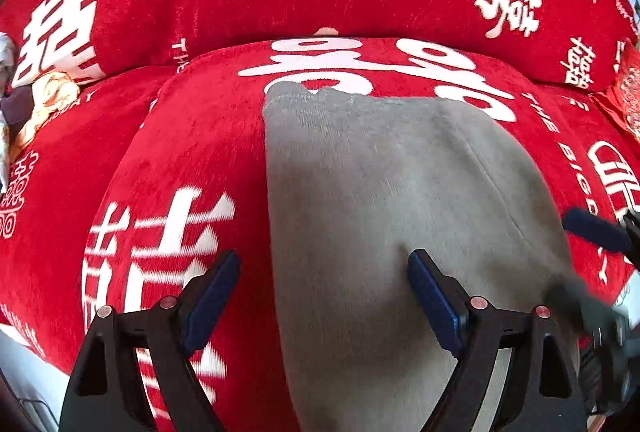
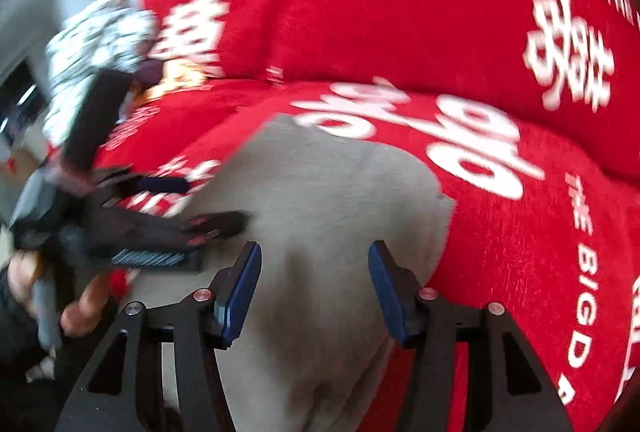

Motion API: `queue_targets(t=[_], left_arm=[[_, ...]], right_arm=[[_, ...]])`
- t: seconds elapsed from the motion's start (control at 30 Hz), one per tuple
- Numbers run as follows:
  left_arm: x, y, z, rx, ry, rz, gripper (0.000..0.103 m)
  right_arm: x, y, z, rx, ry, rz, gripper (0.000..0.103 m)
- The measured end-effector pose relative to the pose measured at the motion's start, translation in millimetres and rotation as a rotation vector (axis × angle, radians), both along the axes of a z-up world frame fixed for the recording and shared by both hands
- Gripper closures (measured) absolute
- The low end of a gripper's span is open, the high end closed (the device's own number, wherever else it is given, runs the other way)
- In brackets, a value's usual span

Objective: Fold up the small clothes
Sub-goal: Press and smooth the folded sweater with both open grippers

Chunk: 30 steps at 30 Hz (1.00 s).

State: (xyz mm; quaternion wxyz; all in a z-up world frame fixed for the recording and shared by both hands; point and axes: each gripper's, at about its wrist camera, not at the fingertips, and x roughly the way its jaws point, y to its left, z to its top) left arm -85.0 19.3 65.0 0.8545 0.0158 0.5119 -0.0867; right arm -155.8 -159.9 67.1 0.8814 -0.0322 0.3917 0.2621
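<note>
on the red cover (image 1: 192,135) a grey garment (image 1: 380,191) is spread flat, apparently unfolded. both the left gripper (image 1: 324,296) and right gripper (image 2: 314,290) are held agape, empty; folding is judged barely begun.

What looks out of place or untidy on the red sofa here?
Only the crumpled pile of clothes at the sofa's far left looks untidy. The grey garment lies flat on the seat cushion, nothing damaged.

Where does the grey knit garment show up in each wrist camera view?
Left wrist: the grey knit garment fills centre to lower right, under the open left tongs.
Right wrist: it lies centre to bottom, beneath the open right tongs.
Shared landmark: the red sofa cover with white characters.
</note>
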Motion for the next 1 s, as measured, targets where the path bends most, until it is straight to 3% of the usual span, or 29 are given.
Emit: queue_targets(t=[0.1,0.23,0.37,0.47,0.77,0.93,1.0], left_arm=[[-14,5,0,-0.009,-0.005,0.000,0.016],[-31,8,6,-0.013,-0.005,0.006,0.016],[-48,0,17,0.019,-0.043,0.003,0.016],[-54,-3,22,0.031,-0.059,0.020,0.016],[-61,-2,17,-0.013,-0.018,0.053,0.016],[-77,0,24,0.003,-0.106,0.128,0.016],[-80,-2,27,0.014,-0.117,0.108,0.016]], right_arm=[[-34,11,-13,-0.024,0.017,0.066,0.041],[-52,9,-40,-0.124,0.067,0.030,0.041],[-66,4,-23,-0.119,0.046,-0.009,0.039],[-68,9,-7,-0.168,0.005,-0.061,0.024],[-47,18,3,-0.233,0.045,-0.153,0.024],[-46,18,3,-0.247,0.057,-0.183,0.024],[-46,19,4,-0.257,0.055,-0.197,0.024]])
